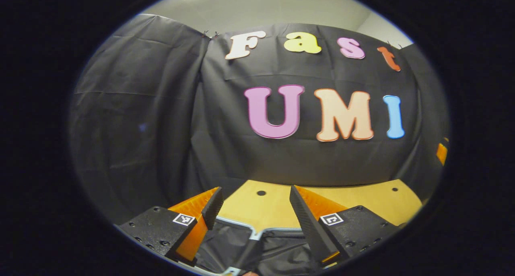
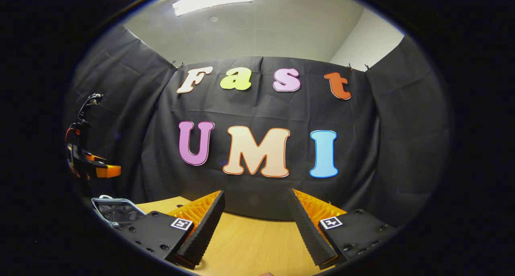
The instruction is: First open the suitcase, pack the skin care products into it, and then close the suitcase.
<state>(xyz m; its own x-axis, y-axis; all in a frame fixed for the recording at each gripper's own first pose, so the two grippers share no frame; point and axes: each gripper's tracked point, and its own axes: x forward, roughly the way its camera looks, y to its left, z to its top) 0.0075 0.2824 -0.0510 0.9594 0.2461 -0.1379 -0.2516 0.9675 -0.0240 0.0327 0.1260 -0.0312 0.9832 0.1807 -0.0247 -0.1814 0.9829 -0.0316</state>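
left gripper view: we're low over the table (image 1: 277,203), facing the booth's back wall (image 1: 225,119), right above the suitcase (image 1: 257,244) near the table's front.
right gripper view: we look across the table (image 2: 249,244) at the back wall (image 2: 249,107) too, tilted higher, ceiling (image 2: 273,22) included; suitcase (image 2: 114,211) off to the left.
shared: back wall, tabletop, suitcase rim.

Both raised level, the left hand-held gripper (image 1: 256,195) and right hand-held gripper (image 2: 256,197) hold their fingers spread apart.
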